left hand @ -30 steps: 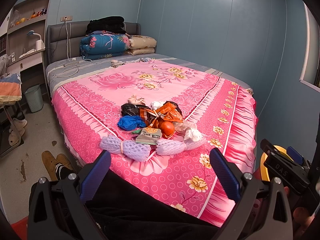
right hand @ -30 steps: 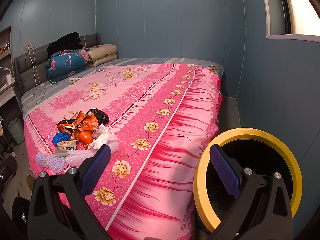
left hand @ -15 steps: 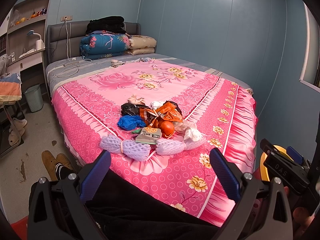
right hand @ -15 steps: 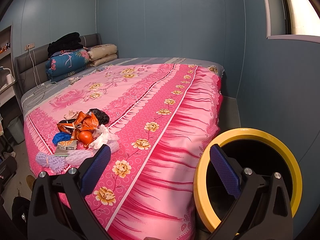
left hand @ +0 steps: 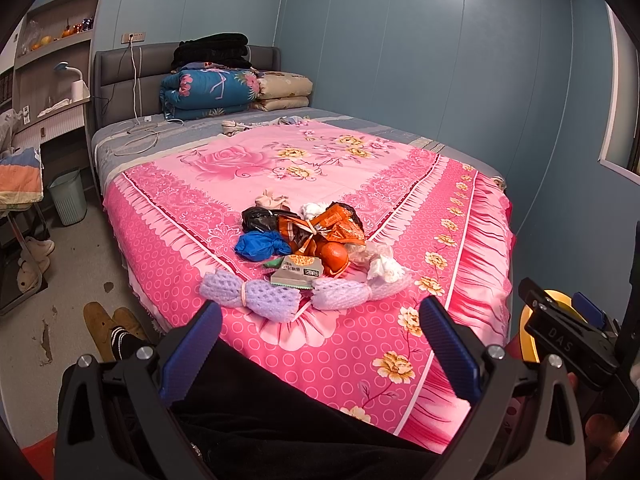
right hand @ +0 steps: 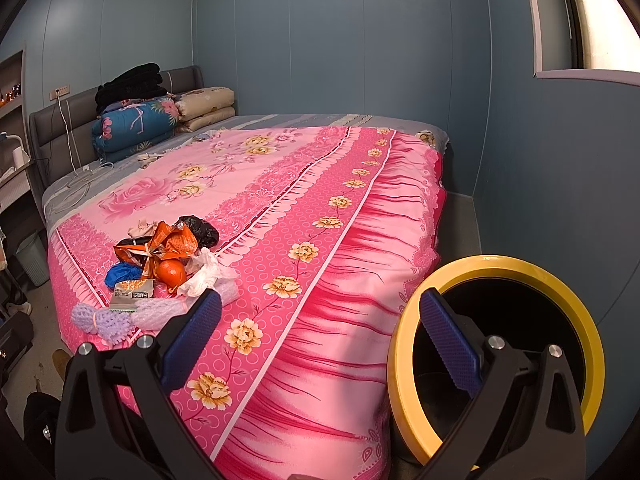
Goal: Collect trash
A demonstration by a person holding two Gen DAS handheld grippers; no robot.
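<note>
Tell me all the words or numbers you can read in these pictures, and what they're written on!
"DAS": raised letters on the black body of the right gripper, seen from the left wrist camera.
Small packet in the trash pile on the bed: it has printed characters and a dark strip of digits, too small and blurred to read in either view.
Orange wrapper: markings too crumpled to read.
Nothing else carries readable text.

Blue-grey panelled walls (left hand: 400, 60) close in a small bedroom. A bed (left hand: 224, 184) under a pink flowered cover fills most of it, with a grey padded headboard (left hand: 116, 76) at the far end and folded quilts (left hand: 208, 92) stacked against it. On the left are wall shelves (left hand: 52, 52), a pale bin (left hand: 68, 196) and a worn floor (left hand: 68, 280). A window (right hand: 592, 12) sits high on the right wall.
</note>
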